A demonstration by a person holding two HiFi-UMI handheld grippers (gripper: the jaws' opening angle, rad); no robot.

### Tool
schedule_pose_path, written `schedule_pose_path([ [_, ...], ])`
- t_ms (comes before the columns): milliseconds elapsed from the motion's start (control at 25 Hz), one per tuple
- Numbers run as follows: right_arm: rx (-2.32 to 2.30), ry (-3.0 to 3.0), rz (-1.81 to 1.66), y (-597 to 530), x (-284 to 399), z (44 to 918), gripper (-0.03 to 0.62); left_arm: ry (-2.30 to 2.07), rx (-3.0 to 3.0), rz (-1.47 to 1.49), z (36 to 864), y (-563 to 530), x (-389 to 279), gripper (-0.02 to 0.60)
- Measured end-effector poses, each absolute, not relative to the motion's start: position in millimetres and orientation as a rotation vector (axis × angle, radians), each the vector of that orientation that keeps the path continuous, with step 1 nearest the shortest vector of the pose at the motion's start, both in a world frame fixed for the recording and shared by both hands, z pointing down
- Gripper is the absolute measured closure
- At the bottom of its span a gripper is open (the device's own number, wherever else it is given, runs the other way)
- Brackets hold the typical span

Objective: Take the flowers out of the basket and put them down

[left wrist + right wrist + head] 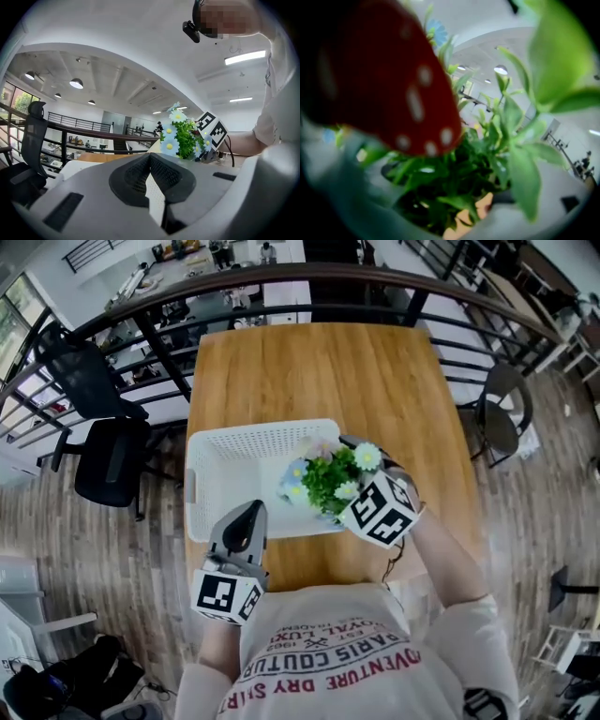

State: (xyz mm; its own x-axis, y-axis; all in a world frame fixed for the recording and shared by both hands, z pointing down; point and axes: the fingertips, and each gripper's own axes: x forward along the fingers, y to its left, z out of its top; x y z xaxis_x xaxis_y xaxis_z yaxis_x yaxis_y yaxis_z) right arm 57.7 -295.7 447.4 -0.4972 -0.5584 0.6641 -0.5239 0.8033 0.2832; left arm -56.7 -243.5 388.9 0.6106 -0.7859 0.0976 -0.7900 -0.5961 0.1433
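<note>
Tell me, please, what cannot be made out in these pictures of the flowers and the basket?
- Stems and base of the flowers: head view, hidden under their own foliage and the right gripper.
- The red white-spotted thing: right gripper view, too near and blurred to identify.
- Floor of the basket: left gripper view, mostly blocked by the shut tongs of the left gripper.

Wooden table beside a balcony railing

The wooden table [309, 371] stands against a dark curved railing [281, 276]. Two black office chairs [111, 460] sit off one side and a round dark chair [502, 413] off the other, all on plank flooring [539, 512].
</note>
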Motion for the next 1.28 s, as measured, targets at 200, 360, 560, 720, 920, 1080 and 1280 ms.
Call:
schedule_pose_path([
  [200,0.836,-2.186,-0.047,-288,139,439,0.106,-1.268,2.701,0.004,382,-232,27,0.558],
  [360,0.843,-2.179,0.001,-276,199,453,0.106,-1.247,2.704,0.025,391,-223,84,0.558],
  [560,0.798,-2.16,0.073,-259,253,494,0.105,-1.249,2.654,0.049,412,-211,134,0.558],
  [720,0.754,-2.141,0.136,-253,275,535,0.105,-1.258,2.606,0.098,436,-203,155,0.558],
  [920,0.682,-2.104,0.25,-250,289,604,0.105,-1.28,2.551,0.129,456,-197,167,0.558],
  [1080,0.633,-2.075,0.331,-243,289,649,0.106,-1.31,2.51,0.166,472,-191,166,0.558],
  [1280,0.614,-2.033,0.316,-244,290,683,0.106,-1.319,2.476,0.206,486,-187,167,0.558],
])
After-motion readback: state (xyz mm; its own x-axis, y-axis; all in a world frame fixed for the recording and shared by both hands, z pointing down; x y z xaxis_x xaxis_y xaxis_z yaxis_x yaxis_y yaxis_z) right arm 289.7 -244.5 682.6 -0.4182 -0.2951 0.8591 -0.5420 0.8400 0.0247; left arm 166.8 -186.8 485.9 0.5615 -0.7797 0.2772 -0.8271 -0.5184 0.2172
